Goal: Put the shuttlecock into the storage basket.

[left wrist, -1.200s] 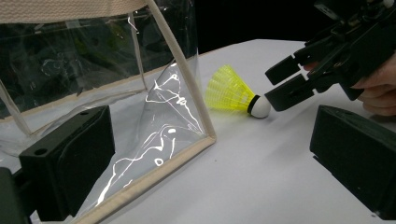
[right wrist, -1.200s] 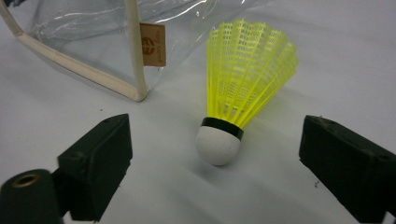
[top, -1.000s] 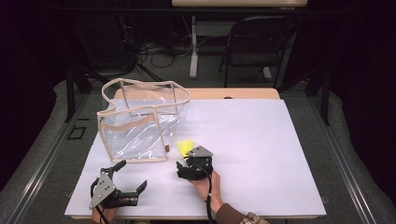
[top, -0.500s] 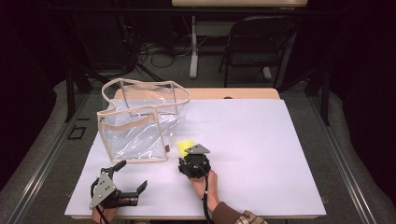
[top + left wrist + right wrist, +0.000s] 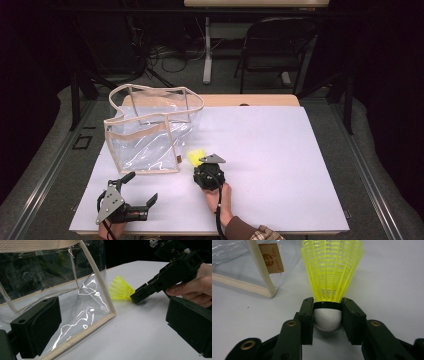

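A yellow plastic shuttlecock (image 5: 196,156) lies on the white tabletop (image 5: 280,150) just right of a clear tote bag's front corner. My right gripper (image 5: 200,165) is behind it. The jaws have just been closing and now press on both sides of its white cork (image 5: 327,318), with the yellow skirt (image 5: 332,270) pointing away. The left gripper view shows that gripper (image 5: 136,293) and the shuttlecock (image 5: 120,288) from the side. My left gripper (image 5: 142,189) rests near the table's front left edge, open with nothing between its fingers.
The clear tote bag (image 5: 150,135) with beige trim stands upright at the table's left, mouth up; its corner (image 5: 110,312) lies close ahead of my left gripper. A brown label (image 5: 270,258) sits on its seam. A chair (image 5: 280,45) stands beyond the table.
My right gripper's jaws have drawn together around the shuttlecock's cork. Both hands have kept their places, and the bag has not moved.
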A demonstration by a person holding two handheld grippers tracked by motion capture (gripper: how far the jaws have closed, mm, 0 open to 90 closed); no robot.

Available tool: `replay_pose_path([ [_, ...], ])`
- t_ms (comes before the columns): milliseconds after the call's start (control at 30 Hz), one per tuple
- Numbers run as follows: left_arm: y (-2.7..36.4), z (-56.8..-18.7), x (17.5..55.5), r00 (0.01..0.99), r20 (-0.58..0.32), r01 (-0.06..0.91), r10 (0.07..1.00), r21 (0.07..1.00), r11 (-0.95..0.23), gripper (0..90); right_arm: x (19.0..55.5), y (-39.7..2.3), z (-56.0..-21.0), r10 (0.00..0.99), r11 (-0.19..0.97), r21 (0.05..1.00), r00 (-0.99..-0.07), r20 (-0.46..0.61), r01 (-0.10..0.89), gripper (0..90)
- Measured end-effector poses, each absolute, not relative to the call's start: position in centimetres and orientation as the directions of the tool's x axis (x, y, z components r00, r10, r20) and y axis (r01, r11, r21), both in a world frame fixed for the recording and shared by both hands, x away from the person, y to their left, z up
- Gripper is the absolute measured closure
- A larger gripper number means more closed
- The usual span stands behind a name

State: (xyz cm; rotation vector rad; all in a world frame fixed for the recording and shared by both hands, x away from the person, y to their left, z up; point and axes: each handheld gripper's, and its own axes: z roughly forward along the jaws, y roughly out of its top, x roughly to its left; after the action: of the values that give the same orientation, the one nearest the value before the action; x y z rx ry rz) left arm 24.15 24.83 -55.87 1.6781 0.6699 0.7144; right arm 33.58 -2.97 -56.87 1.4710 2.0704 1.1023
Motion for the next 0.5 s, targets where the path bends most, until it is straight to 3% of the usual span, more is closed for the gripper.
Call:
replay_pose_path([
  [500,24.8,-55.85,24.13,0.653,0.114,0.062,0.749,0.977,-0.202,0.1,33.25,-3.58,-56.18,0.905,0.128,0.777,-0.393,0.163,0.617,65.1],
])
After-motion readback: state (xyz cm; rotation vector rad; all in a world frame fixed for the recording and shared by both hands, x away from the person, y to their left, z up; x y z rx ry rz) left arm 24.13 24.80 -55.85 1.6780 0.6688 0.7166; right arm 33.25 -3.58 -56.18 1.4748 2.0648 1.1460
